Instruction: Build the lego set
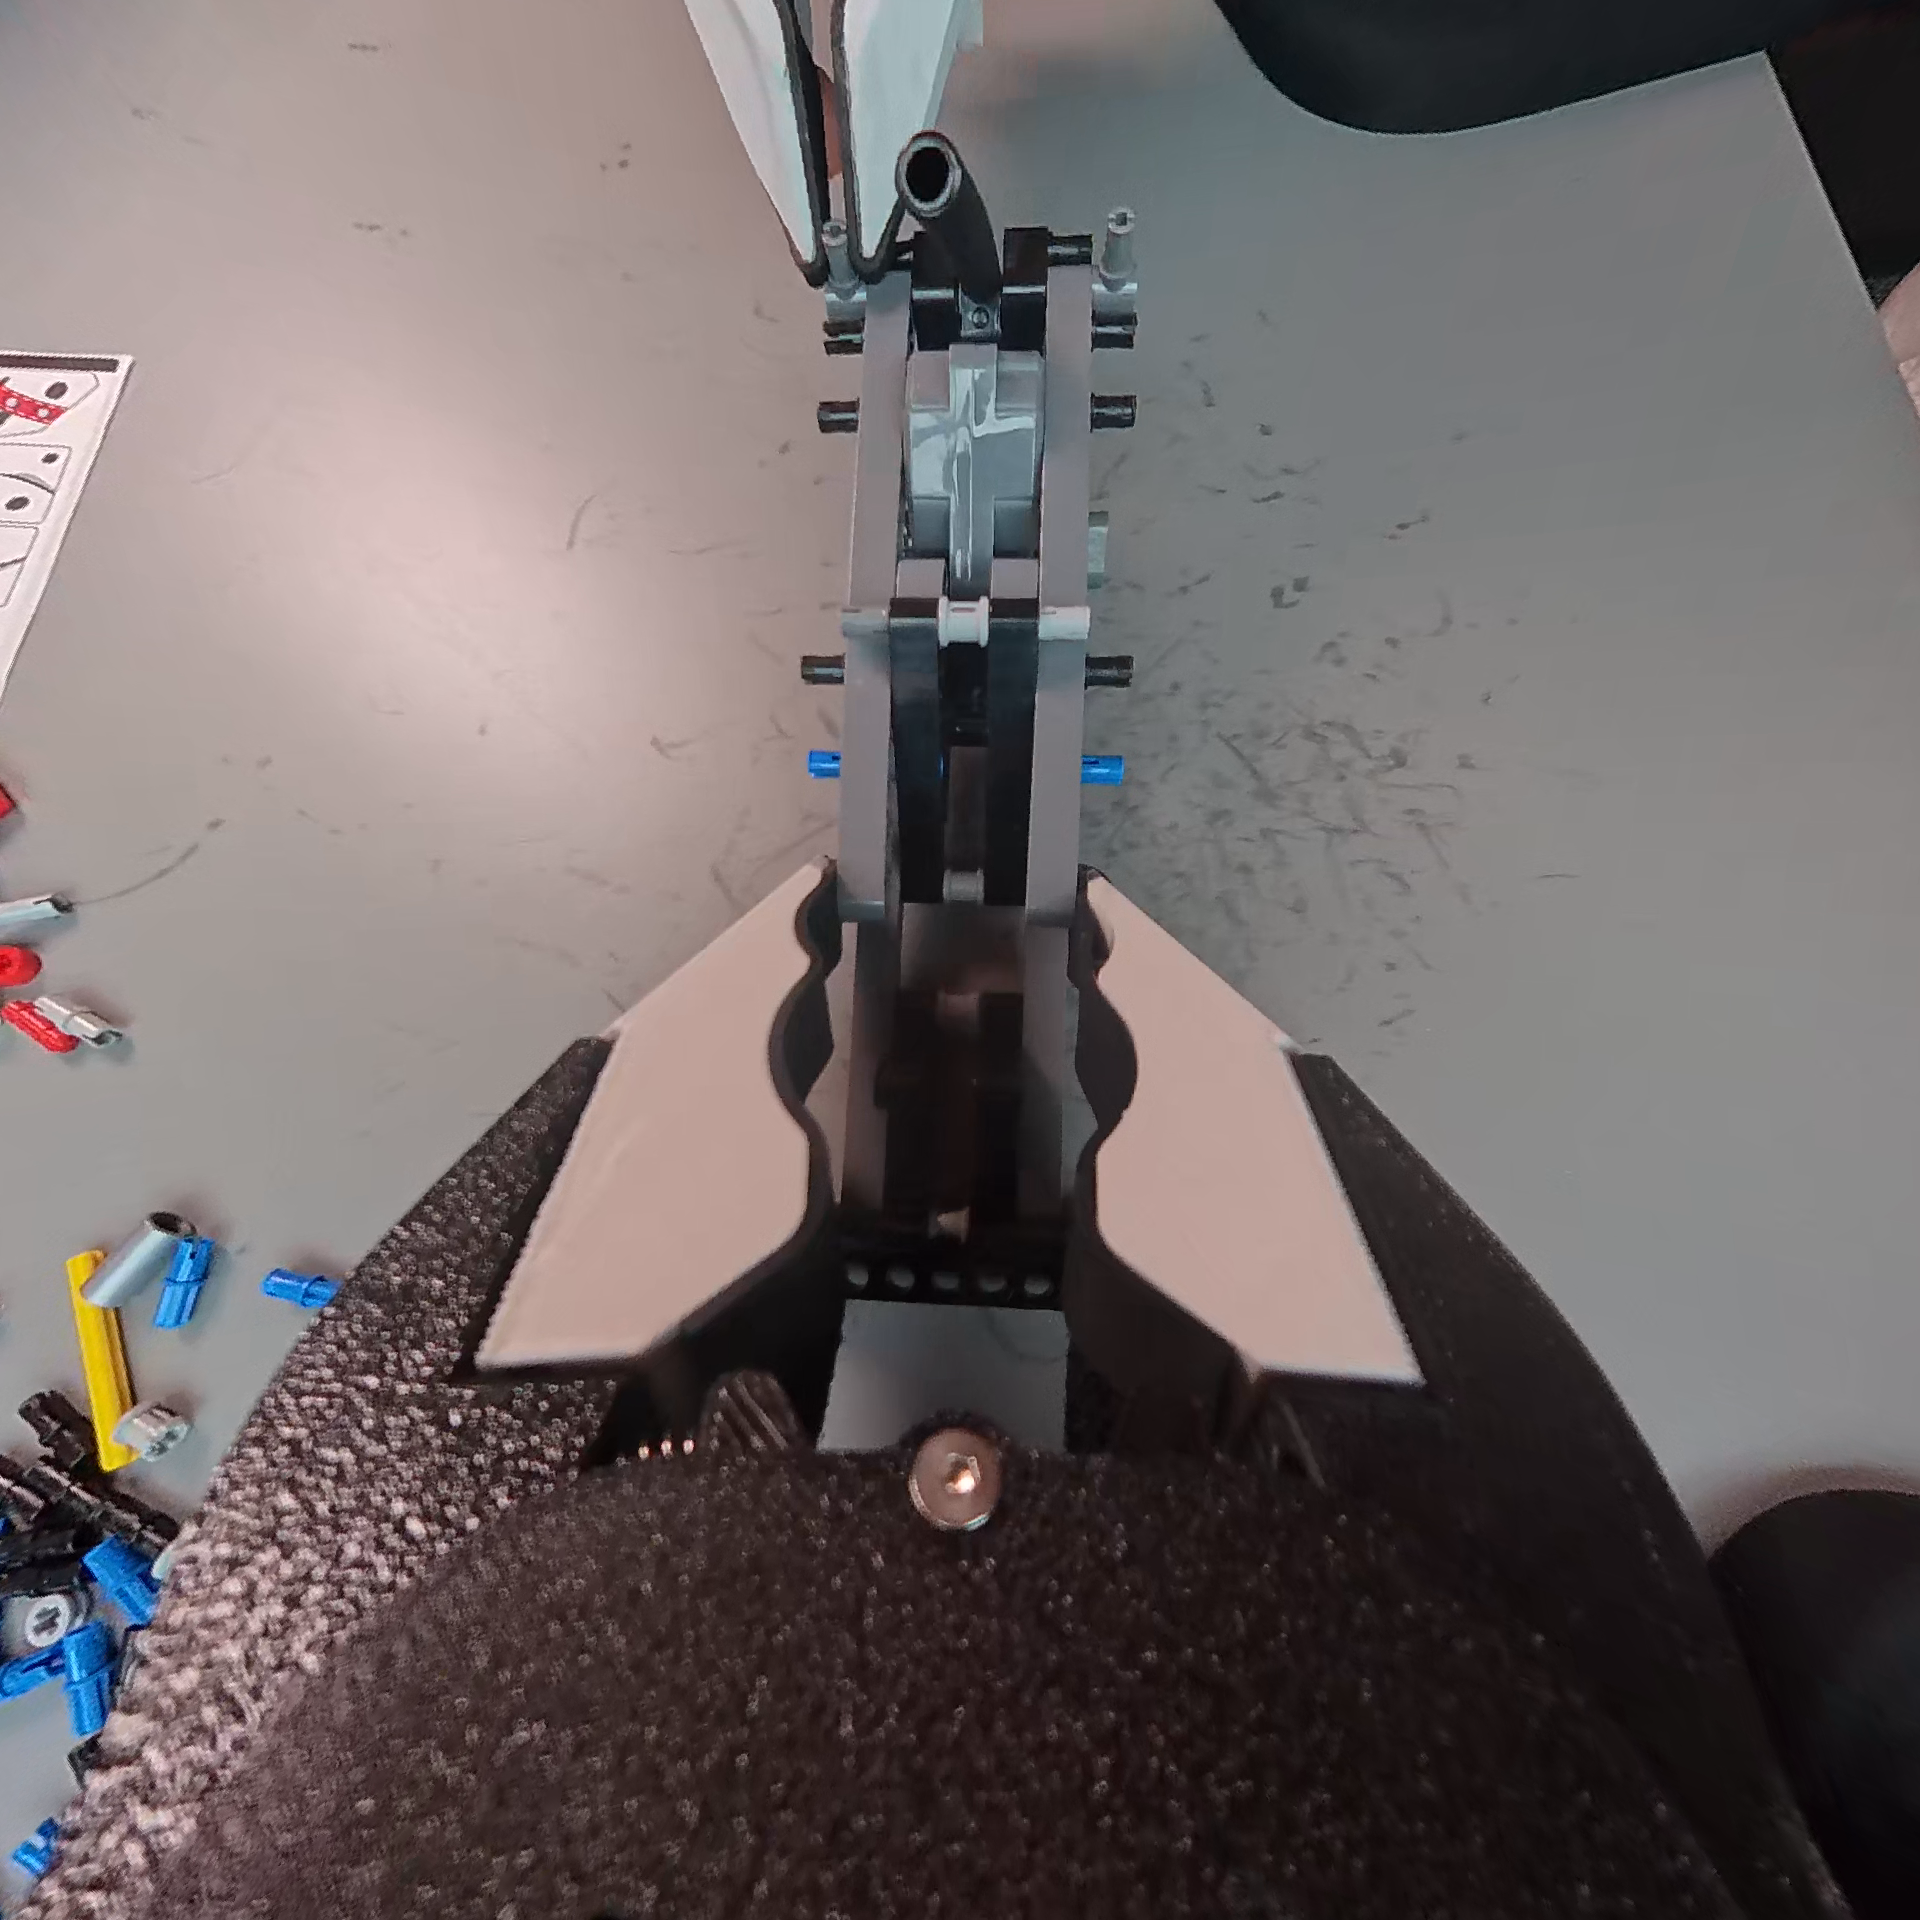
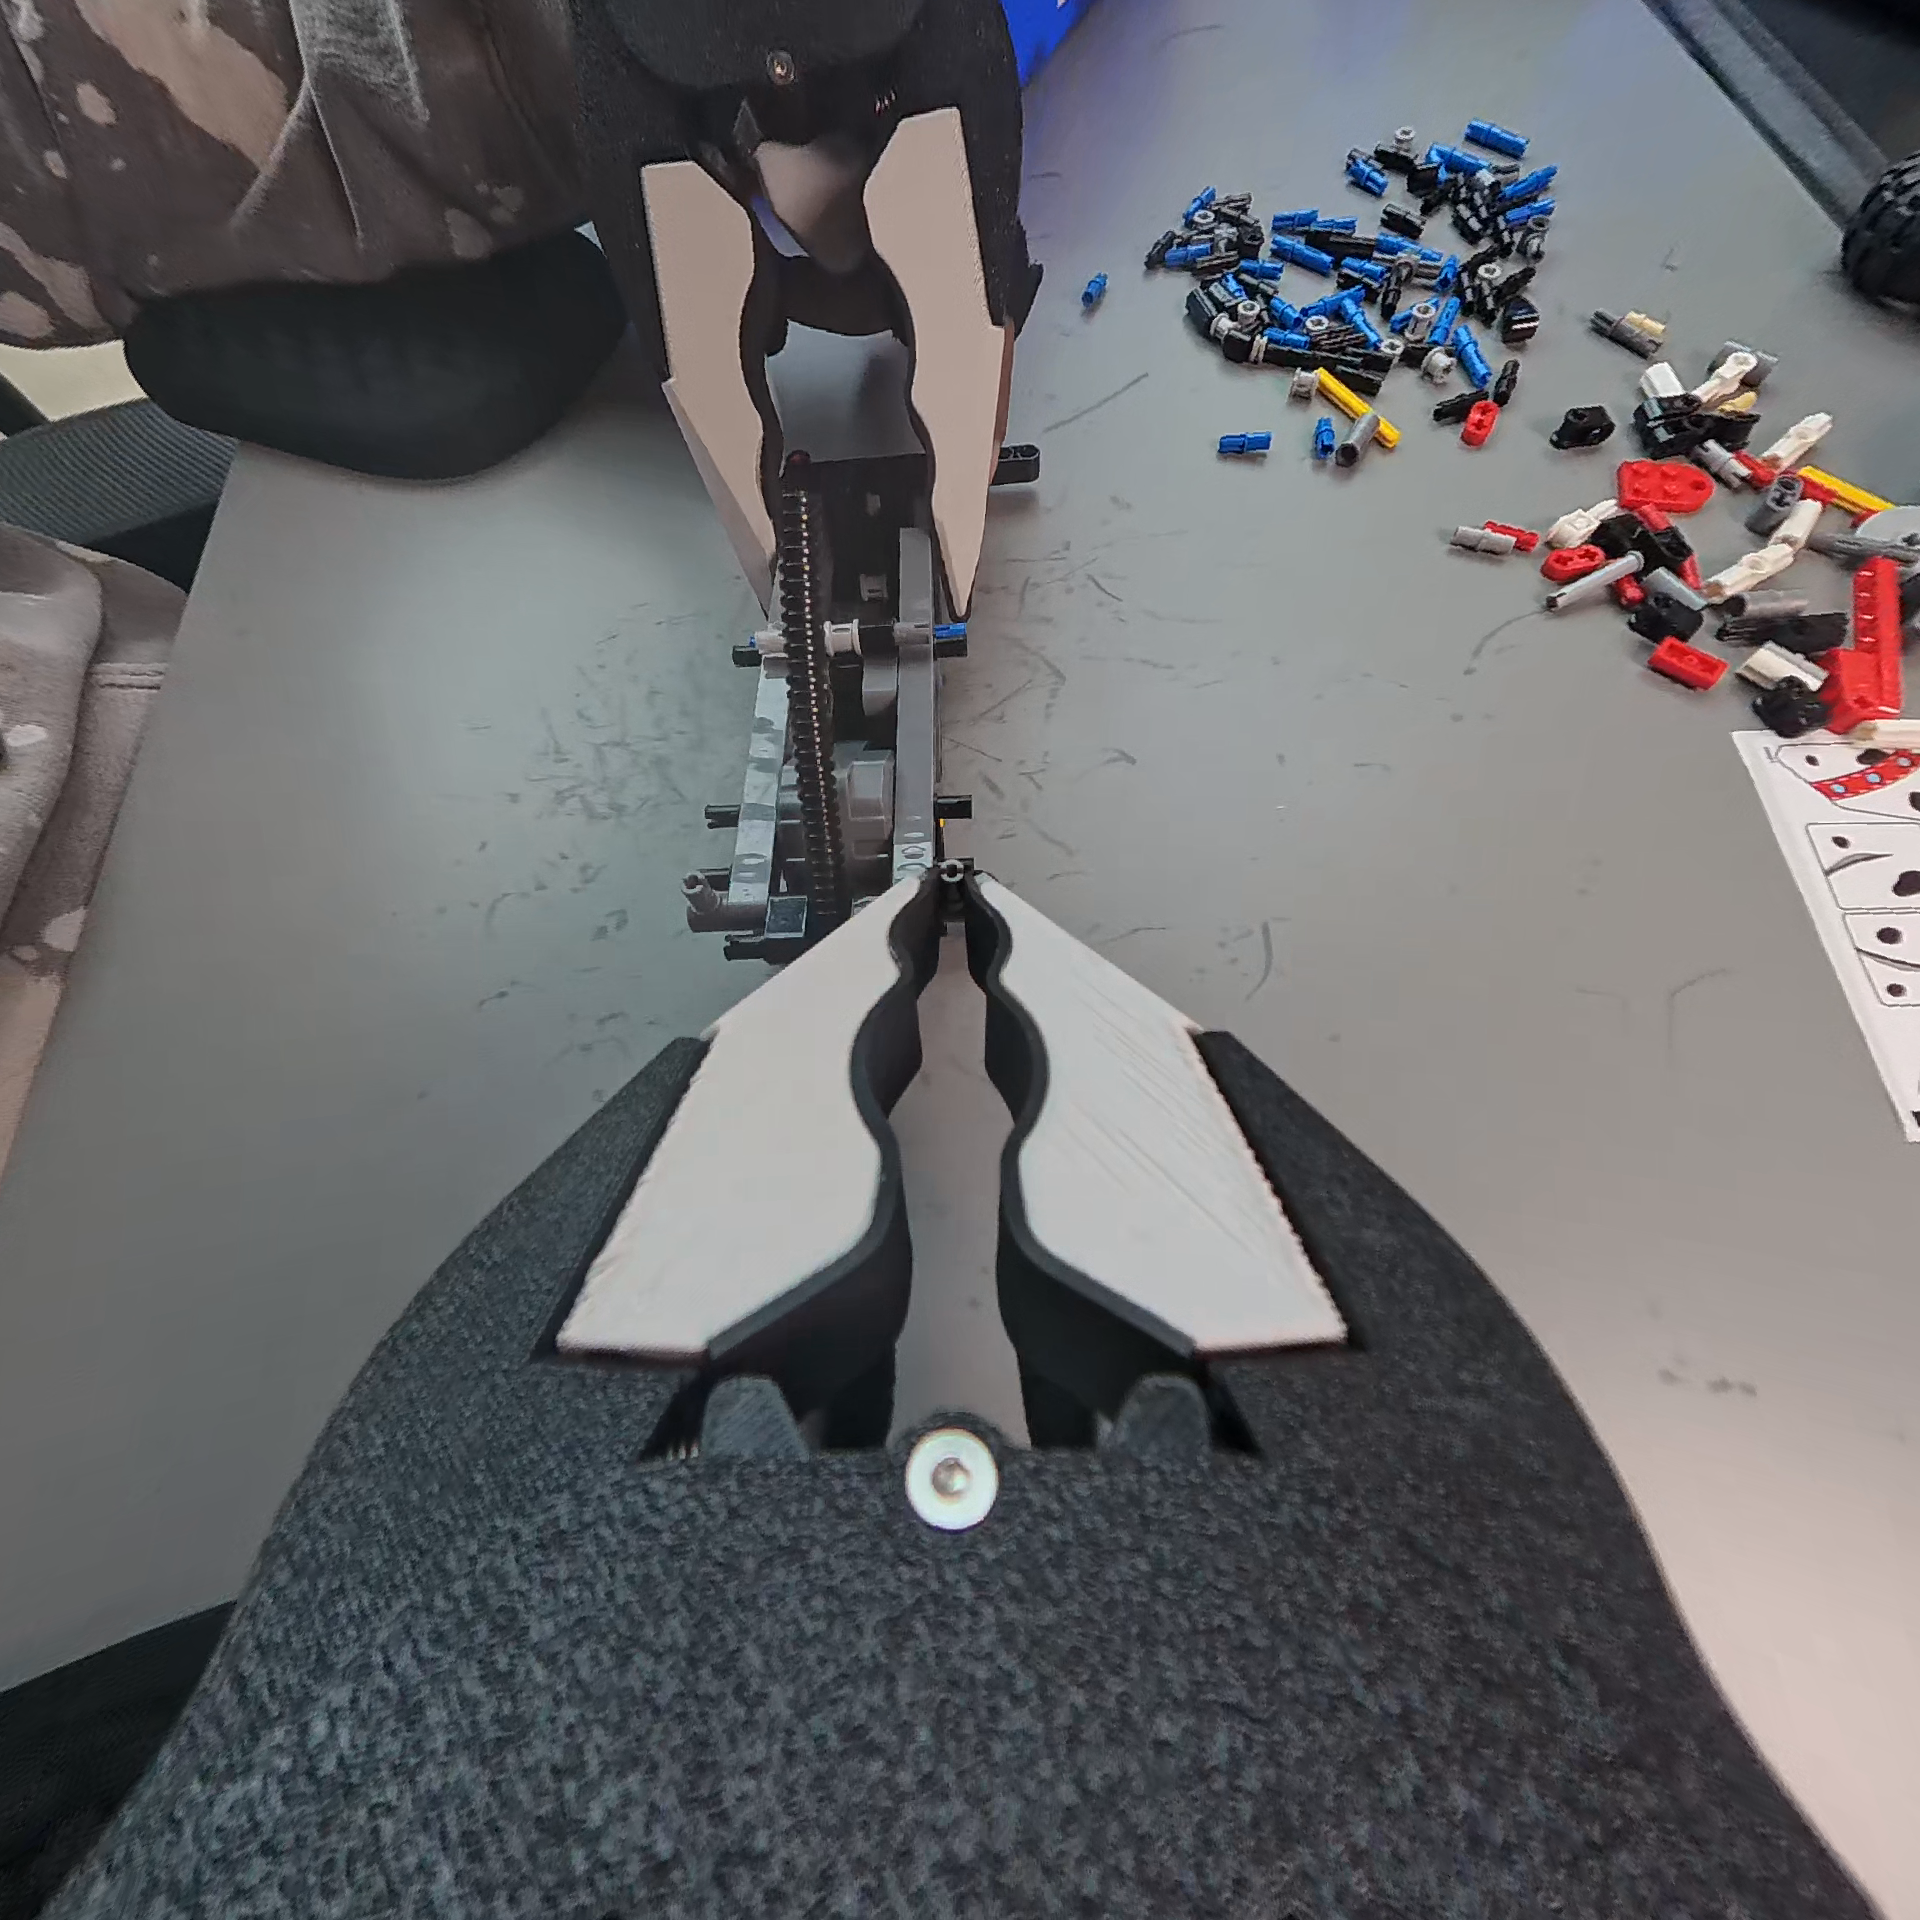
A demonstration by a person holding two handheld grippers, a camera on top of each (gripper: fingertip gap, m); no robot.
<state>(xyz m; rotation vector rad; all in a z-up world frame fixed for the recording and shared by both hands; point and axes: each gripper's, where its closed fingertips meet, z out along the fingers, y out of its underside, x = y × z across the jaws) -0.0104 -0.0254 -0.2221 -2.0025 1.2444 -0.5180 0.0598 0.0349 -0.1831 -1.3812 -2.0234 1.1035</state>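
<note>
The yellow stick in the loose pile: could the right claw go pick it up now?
Probably not yet. The right claw is shut on a small black pin at the lego frame. The table between it and the yellow stick looks free, so it could after letting go.

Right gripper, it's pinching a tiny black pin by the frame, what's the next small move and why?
Probably ease the right gripper forward to seat the small black pin into the end of the grey side beam. The pin sits right at that beam's tip, and the left gripper is clamped on the lego frame, steadying it.
</note>
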